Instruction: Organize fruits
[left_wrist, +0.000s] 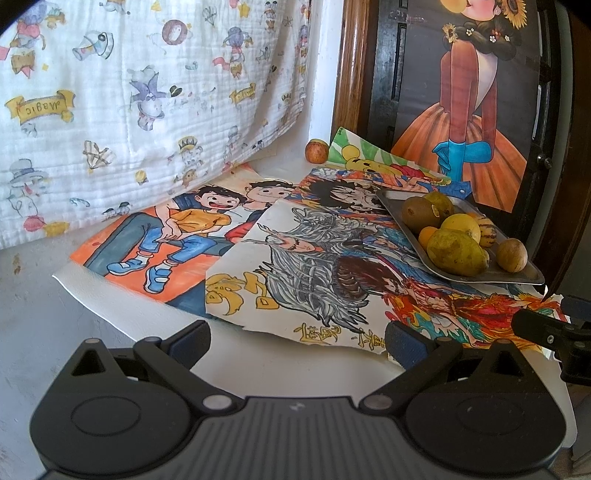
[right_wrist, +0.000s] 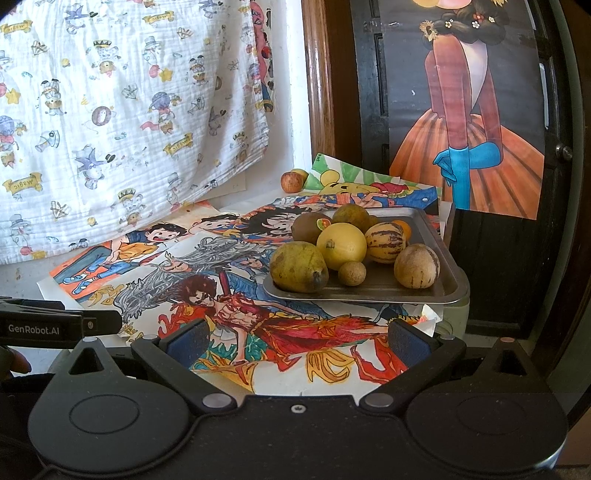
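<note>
soft daylight, sharp focus, fisheye bending, dark corners

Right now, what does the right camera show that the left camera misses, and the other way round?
Only the right view shows the small round brown fruit on the tray, a second fruit behind the apple, and the GenRobot.AI lettering on the left gripper. Only the left view shows the right gripper's tip. Both show the tray, apple, drawings and printed cloth.

Both wrist views face the fruit tray (right_wrist: 448, 291), right nearer.
</note>
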